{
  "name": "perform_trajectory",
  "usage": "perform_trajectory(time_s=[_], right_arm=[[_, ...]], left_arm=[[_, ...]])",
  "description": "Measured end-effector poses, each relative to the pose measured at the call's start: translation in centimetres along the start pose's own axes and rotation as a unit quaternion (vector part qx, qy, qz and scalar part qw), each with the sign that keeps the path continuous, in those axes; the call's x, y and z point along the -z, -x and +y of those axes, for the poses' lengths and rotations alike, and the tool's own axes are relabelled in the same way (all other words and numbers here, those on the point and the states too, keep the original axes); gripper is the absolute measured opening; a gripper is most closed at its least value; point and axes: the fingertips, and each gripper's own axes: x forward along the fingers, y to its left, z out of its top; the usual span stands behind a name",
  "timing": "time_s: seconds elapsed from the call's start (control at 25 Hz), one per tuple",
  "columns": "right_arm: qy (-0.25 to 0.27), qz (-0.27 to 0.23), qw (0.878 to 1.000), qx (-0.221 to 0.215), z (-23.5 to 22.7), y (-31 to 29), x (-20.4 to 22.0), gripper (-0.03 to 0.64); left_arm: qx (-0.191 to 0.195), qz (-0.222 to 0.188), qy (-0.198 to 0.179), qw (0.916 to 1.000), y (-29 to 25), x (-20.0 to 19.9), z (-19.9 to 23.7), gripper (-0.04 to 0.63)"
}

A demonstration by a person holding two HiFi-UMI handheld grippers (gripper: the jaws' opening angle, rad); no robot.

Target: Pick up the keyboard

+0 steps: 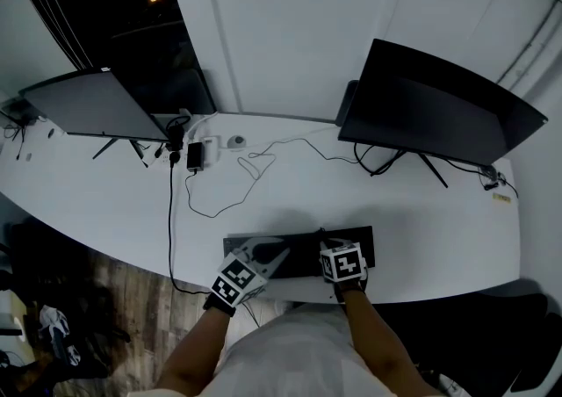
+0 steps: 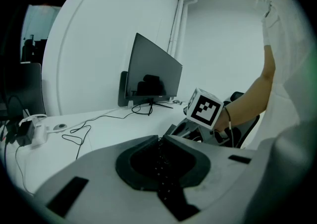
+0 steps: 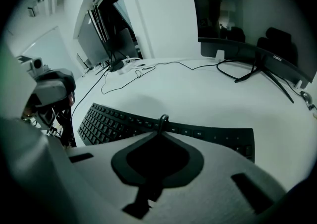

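A flat black keyboard [image 1: 303, 250] lies near the front edge of the white desk [image 1: 395, 211]. My left gripper [image 1: 266, 256] is at the keyboard's left end. In the left gripper view its jaws [image 2: 159, 139] are closed, with the keyboard [image 2: 159, 163] edge-on between them. My right gripper [image 1: 328, 246] points steeply down at the keyboard's near edge, right of the middle. In the right gripper view its tips [image 3: 162, 119] meet on that edge, and the rows of keys [image 3: 114, 124] spread out beyond them. The keyboard rests flat on the desk.
A dark monitor [image 1: 439, 105] stands at the back right and another [image 1: 92, 105] at the back left. Thin cables [image 1: 237, 180] and a small adapter [image 1: 194, 155] lie between them. The desk's front edge runs just below the keyboard, with wooden floor [image 1: 114, 299] beyond it.
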Motion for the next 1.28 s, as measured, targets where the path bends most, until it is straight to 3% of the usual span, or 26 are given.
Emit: perform_trajectory(time_s=[0.8,1.28], right_arm=[[0.002,-0.053,0.998,-0.019,1.4,2.3,-1.6,0.012],[0.061,-0.102,0.993,-0.011,1.7,5.3,-4.1,0.012]], left_arm=[[0.002,0.001,-0.015,0.9999,0.2,-1.7,0.1,0.029],[-0.002,0.002,-0.019,0.9998,0.5,-2.5,0.3,0.029]])
